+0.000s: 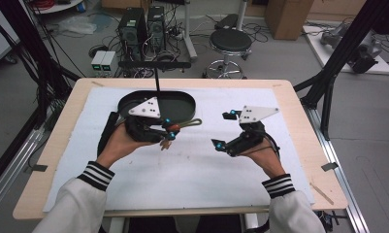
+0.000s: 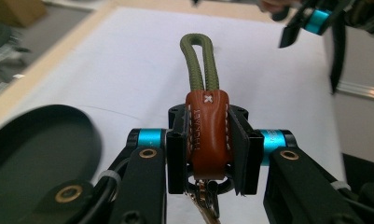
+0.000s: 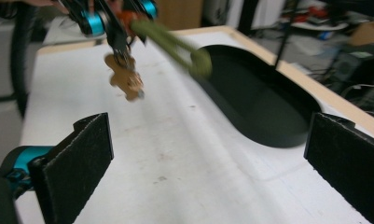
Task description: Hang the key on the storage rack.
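Tray behind left claw.

A round black swivel stool stands on the grey floor at twelve o'clock beyond the table. Two black computer towers stand at eleven o'clock, a brown cardboard box at one o'clock.

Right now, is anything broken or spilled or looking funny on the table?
Nothing looks broken or spilled. The left gripper is shut on a keychain by its brown leather tab, held above the white mat, its green loop sticking out. The black tray sits flat. The right gripper is open, holding nothing.
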### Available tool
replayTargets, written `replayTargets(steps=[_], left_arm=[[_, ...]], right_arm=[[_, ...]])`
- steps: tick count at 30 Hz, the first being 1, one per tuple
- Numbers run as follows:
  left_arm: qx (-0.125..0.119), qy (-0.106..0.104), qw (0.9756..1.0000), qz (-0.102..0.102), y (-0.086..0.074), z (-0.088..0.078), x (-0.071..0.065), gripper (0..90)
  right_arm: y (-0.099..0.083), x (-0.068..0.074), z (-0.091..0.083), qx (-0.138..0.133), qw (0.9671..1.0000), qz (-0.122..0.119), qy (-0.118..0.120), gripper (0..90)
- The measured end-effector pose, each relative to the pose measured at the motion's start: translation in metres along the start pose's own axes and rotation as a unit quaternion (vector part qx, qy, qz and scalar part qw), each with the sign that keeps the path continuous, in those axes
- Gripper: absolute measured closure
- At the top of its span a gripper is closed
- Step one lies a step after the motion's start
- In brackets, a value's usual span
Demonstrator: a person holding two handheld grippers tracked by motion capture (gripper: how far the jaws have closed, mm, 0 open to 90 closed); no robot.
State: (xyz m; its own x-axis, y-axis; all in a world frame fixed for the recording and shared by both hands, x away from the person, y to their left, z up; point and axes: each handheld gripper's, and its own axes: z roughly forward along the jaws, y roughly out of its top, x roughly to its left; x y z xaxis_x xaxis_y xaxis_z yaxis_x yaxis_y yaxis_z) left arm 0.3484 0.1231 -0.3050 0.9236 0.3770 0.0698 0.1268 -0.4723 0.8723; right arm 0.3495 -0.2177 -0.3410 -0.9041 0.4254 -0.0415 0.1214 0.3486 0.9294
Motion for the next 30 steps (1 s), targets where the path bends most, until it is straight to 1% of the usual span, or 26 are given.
replayTargets(steps=[1, 2, 3, 4, 5, 6, 7, 8, 9, 10, 11, 13, 14, 17, 18, 19, 20, 21, 23, 24, 25, 26, 27, 28, 29, 30], left_arm=[[-0.01, 0.012, 0.9999, -0.007, -0.001, -0.004, 0.003, 71.0], [-0.01, 0.012, 0.9999, -0.007, -0.001, -0.004, 0.003, 71.0], [-0.027, 0.038, 0.9987, -0.019, -0.004, -0.011, 0.009, 71.0], [-0.032, 0.047, 0.9981, -0.024, -0.004, -0.014, 0.011, 71.1], [-0.032, 0.047, 0.9981, -0.024, -0.004, -0.014, 0.011, 71.1], [-0.038, 0.061, 0.9969, -0.031, -0.005, -0.017, 0.015, 71.1], [-0.045, 0.076, 0.9954, -0.039, -0.007, -0.022, 0.019, 71.1], [-0.05, 0.088, 0.9939, -0.044, -0.008, -0.025, 0.023, 71.1], [-0.054, 0.101, 0.992, -0.052, -0.009, -0.028, 0.026, 71.2], [-0.057, 0.114, 0.9903, -0.055, -0.011, -0.03, 0.028, 71.2], [-0.058, 0.126, 0.9888, -0.057, -0.012, -0.032, 0.031, 71.1], [-0.06, 0.152, 0.9848, -0.06, -0.014, -0.037, 0.034, 71.1], [-0.062, 0.16, 0.9832, -0.063, -0.015, -0.039, 0.035, 71.2], [-0.079, 0.181, 0.9772, -0.076, -0.017, -0.044, 0.04, 71.2], [-0.086, 0.188, 0.975, -0.081, -0.019, -0.046, 0.043, 71.2], [-0.086, 0.194, 0.9737, -0.082, -0.02, -0.047, 0.045, 71.2], [-0.082, 0.212, 0.9708, -0.078, -0.021, -0.048, 0.049, 71.2], [-0.082, 0.212, 0.9708, -0.078, -0.021, -0.048, 0.049, 71.2], [-0.076, 0.22, 0.9691, -0.08, -0.023, -0.049, 0.054, 71.3], [-0.074, 0.227, 0.9677, -0.081, -0.023, -0.05, 0.056, 71.3], [-0.075, 0.233, 0.9662, -0.082, -0.024, -0.05, 0.058, 71.3], [-0.072, 0.237, 0.9651, -0.084, -0.024, -0.05, 0.061, 71.3], [-0.074, 0.245, 0.9629, -0.085, -0.025, -0.05, 0.063, 71.3], [-0.075, 0.251, 0.9612, -0.088, -0.026, -0.051, 0.066, 71.4], [-0.078, 0.254, 0.9593, -0.095, -0.027, -0.05, 0.068, 71.4], [-0.077, 0.26, 0.9575, -0.098, -0.028, -0.049, 0.07, 71.4]], right_arm=[[-0.004, -0.001, -0.003, -0.001, 0.9999, 0.01, -0.011, 0.2], [-0.009, -0.001, -0.007, -0.011, 0.9995, 0.012, -0.027, 0.2], [-0.015, -0.002, -0.01, -0.023, 0.9988, 0.019, -0.04, 0.2], [-0.02, -0.003, -0.013, -0.028, 0.9978, 0.03, -0.052, 0.2], [-0.023, -0.003, -0.016, -0.03, 0.9971, 0.035, -0.061, 0.2], [-0.023, -0.003, -0.016, -0.03, 0.9971, 0.035, -0.061, 0.2], [-0.034, -0.005, -0.023, -0.045, 0.9944, 0.045, -0.085, 0.2], [-0.037, -0.006, -0.026, -0.05, 0.9932, 0.05, -0.093, 0.2], [-0.041, -0.006, -0.029, -0.056, 0.9923, 0.051, -0.098, 0.2], [-0.041, -0.006, -0.029, -0.056, 0.9923, 0.051, -0.098, 0.2], [-0.047, -0.005, -0.033, -0.063, 0.9908, 0.053, -0.108, 0.2], [-0.05, -0.004, -0.035, -0.067, 0.9901, 0.052, -0.112, 0.3], [-0.056, -0.003, -0.039, -0.069, 0.9887, 0.052, -0.122, 0.2], [-0.066, -0.001, -0.043, -0.081, 0.9849, 0.057, -0.143, 0.2], [-0.066, -0.001, -0.043, -0.081, 0.9849, 0.057, -0.143, 0.2], [-0.076, -0.001, -0.046, -0.09, 0.9815, 0.061, -0.158, 0.2], [-0.08, 0.0, -0.048, -0.09, 0.9801, 0.07, -0.162, 0.2], [-0.084, -0.001, -0.05, -0.092, 0.9791, 0.07, -0.167, 0.2], [-0.09, -0.001, -0.053, -0.097, 0.9773, 0.074, -0.173, 0.2], [-0.09, -0.001, -0.053, -0.097, 0.9773, 0.074, -0.173, 0.2], [-0.094, -0.001, -0.056, -0.102, 0.9753, 0.079, -0.179, 0.2], [-0.094, -0.001, -0.056, -0.102, 0.9753, 0.079, -0.179, 0.2], [-0.098, 0.0, -0.059, -0.115, 0.972, 0.072, -0.192, 0.2], [-0.1, 0.002, -0.061, -0.124, 0.9697, 0.067, -0.2, 0.2], [-0.1, 0.002, -0.061, -0.124, 0.9697, 0.067, -0.2, 0.2], [-0.102, 0.003, -0.063, -0.131, 0.9679, 0.065, -0.204, 0.2]])
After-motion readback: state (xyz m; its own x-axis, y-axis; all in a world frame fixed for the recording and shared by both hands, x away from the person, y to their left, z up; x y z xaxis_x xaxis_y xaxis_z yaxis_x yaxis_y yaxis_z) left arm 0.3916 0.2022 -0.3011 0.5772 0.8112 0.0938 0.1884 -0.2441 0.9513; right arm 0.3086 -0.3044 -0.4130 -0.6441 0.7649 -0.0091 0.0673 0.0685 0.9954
